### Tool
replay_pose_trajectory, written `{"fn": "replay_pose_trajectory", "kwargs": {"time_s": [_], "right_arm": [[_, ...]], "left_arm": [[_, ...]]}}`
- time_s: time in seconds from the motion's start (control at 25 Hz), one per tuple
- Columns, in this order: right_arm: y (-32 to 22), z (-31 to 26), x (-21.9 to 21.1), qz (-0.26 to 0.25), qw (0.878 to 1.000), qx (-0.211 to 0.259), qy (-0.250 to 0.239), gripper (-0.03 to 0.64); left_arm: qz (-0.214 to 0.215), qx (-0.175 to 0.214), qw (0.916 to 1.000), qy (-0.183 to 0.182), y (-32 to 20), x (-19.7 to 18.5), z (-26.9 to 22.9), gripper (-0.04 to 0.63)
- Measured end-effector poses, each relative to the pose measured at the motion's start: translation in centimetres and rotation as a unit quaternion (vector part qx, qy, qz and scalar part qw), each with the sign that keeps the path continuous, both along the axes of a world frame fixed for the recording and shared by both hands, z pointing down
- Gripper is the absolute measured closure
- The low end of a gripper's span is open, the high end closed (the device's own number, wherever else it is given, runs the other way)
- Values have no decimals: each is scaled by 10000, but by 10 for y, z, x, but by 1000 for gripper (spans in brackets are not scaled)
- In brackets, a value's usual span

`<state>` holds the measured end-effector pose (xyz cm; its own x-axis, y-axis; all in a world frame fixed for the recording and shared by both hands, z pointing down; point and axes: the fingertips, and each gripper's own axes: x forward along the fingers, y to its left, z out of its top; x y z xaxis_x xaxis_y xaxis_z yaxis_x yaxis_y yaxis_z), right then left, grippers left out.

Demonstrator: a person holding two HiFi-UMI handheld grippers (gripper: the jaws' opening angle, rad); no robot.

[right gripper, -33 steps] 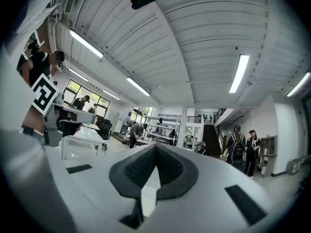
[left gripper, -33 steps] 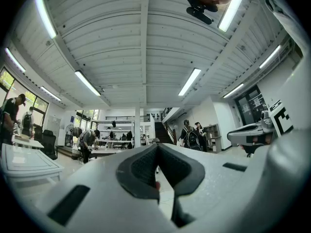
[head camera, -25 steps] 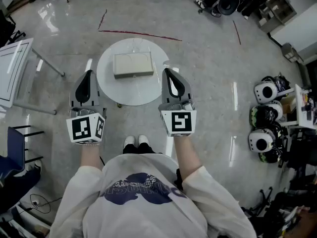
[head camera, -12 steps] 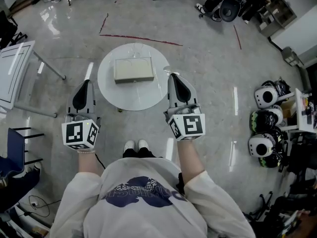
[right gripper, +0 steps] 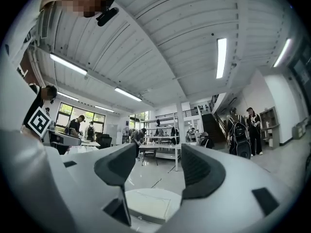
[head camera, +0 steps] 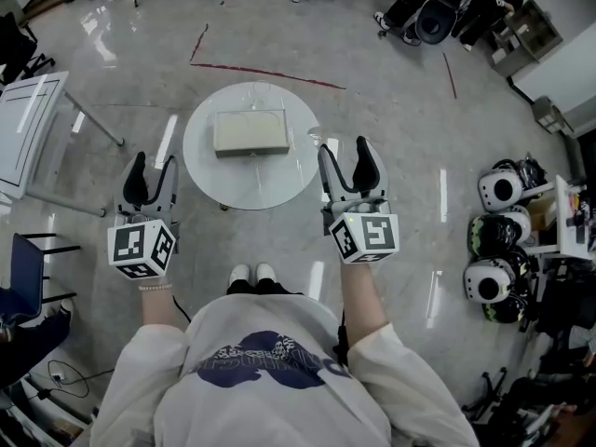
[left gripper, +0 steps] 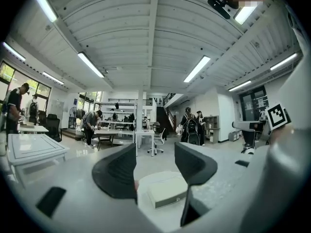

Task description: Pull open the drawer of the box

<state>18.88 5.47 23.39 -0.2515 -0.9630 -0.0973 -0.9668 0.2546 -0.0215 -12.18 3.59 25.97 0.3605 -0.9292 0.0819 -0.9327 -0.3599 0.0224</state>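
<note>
My left gripper point(head camera: 152, 168) and right gripper point(head camera: 345, 152) have just spread their jaws wide, nothing between either pair. The beige box point(head camera: 250, 131) lies centred on the round white desk point(head camera: 279, 182), ahead between them.

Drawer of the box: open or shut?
Shut: the box shows a flush front in the left gripper view; from above its outline is a plain rectangle.

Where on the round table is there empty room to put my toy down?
The biggest bare patch on the table is the near part, between the box and the rim closest to the person. Thin strips lie left and right of the box. The floor at the far right is crowded with gear.
</note>
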Motion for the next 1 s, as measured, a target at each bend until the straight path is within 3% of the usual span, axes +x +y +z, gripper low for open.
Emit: {"fn": "replay_pose_trajectory", "kwargs": {"time_s": [0.32, 0.48, 1.0], "right_arm": [[-13, 11, 6, -208, 9997, -137, 30, 351], [-20, 21, 8, -322, 9993, -170, -84, 351], [-52, 68, -17, -381, 9976, -573, -108, 351]], "left_arm": [[55, -502, 9987, 117, -10, 21, 28, 365], [47, -690, 9976, 8, -10, 30, 44, 365], [179, -1360, 9905, -127, -44, 27, 103, 365]]}}
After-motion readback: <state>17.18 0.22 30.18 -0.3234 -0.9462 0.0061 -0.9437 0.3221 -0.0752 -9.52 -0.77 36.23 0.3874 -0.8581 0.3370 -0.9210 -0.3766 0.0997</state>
